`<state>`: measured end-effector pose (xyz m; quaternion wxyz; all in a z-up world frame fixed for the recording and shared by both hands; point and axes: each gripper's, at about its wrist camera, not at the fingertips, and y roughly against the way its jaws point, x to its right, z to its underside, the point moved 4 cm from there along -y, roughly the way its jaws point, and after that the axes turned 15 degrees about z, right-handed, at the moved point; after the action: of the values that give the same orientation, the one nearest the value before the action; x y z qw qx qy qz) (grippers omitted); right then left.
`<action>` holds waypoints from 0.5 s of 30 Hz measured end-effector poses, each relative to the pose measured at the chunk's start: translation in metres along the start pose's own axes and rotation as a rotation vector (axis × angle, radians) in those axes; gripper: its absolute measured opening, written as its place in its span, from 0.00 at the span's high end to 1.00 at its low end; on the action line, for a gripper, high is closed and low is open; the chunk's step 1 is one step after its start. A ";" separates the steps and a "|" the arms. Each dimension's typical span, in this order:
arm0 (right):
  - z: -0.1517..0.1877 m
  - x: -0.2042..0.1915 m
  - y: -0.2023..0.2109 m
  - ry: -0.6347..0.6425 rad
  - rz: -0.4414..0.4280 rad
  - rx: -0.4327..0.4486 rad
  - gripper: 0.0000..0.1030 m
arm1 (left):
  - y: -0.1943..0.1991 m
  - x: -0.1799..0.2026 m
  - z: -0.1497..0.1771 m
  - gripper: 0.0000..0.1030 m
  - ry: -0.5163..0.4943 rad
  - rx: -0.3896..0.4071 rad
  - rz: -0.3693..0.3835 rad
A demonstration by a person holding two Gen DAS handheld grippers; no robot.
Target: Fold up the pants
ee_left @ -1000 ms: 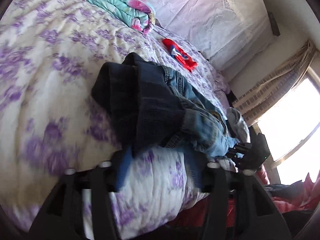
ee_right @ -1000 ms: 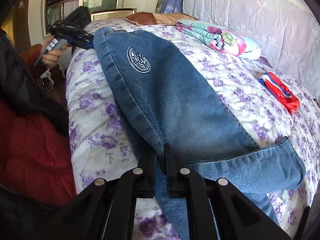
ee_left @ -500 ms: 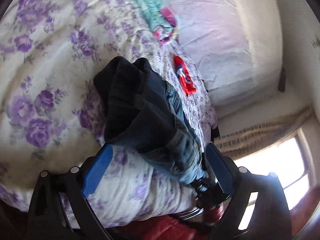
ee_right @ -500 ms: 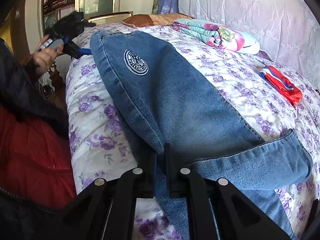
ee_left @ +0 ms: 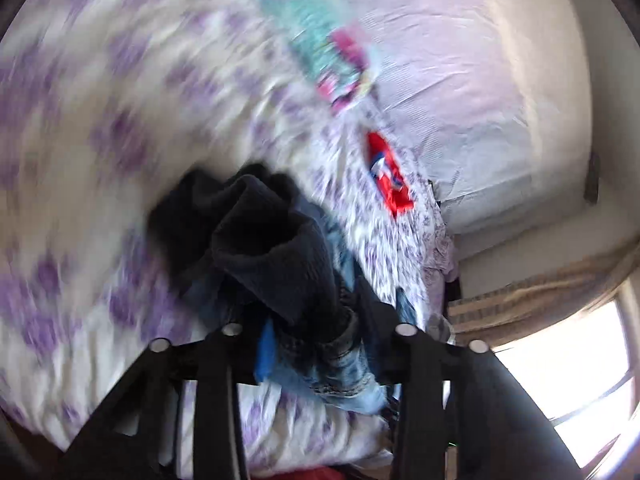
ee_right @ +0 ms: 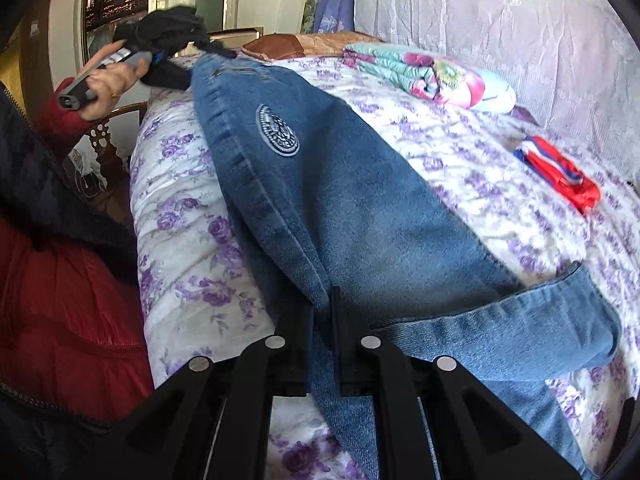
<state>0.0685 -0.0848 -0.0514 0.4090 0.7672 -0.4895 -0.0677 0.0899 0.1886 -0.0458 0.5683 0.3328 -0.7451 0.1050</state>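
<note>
Blue jeans (ee_right: 344, 208) with a round patch lie stretched along the near side of the floral bed. My right gripper (ee_right: 322, 316) is shut on the jeans' leg edge near the cuff (ee_right: 520, 340). In the blurred left wrist view the waist end (ee_left: 280, 256) is bunched and dark, and my left gripper (ee_left: 316, 344) has closed in around it with fabric between the fingers. The left gripper also shows in the right wrist view (ee_right: 160, 48), held at the waist end by a hand.
The bed (ee_right: 192, 264) has a purple floral cover. A folded teal-and-pink blanket (ee_right: 432, 72) and a red-and-blue cloth (ee_right: 560, 172) lie further back. A brown pillow (ee_right: 280, 46) is at the head. The person's red jacket (ee_right: 68, 320) is left of the bed.
My left gripper has narrowed from wide open to closed around the bunched waist and has swung, blurring the view. The right gripper has stayed shut on the leg, which has shifted a little.
</note>
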 end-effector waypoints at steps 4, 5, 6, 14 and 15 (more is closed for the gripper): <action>0.000 -0.005 -0.007 -0.010 0.008 -0.025 0.91 | -0.012 -0.018 -0.004 0.70 -0.123 -0.035 -0.153; 0.001 -0.005 -0.009 -0.019 0.004 -0.032 0.90 | -0.010 -0.044 -0.006 0.69 -0.072 -0.055 -0.170; 0.002 -0.005 -0.011 -0.031 -0.004 -0.043 0.90 | -0.008 -0.062 -0.003 0.70 -0.016 -0.065 -0.116; 0.006 0.006 -0.002 -0.144 -0.104 -0.082 0.72 | 0.095 -0.032 0.011 0.32 -0.154 0.121 -0.232; 0.006 0.008 0.005 -0.157 -0.130 -0.081 0.67 | 0.100 -0.023 0.012 0.32 -0.191 0.118 -0.240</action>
<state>0.0661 -0.0957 -0.0490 0.3946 0.7724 -0.4663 -0.1738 0.0218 0.2662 -0.0485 0.4829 0.4608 -0.7431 0.0476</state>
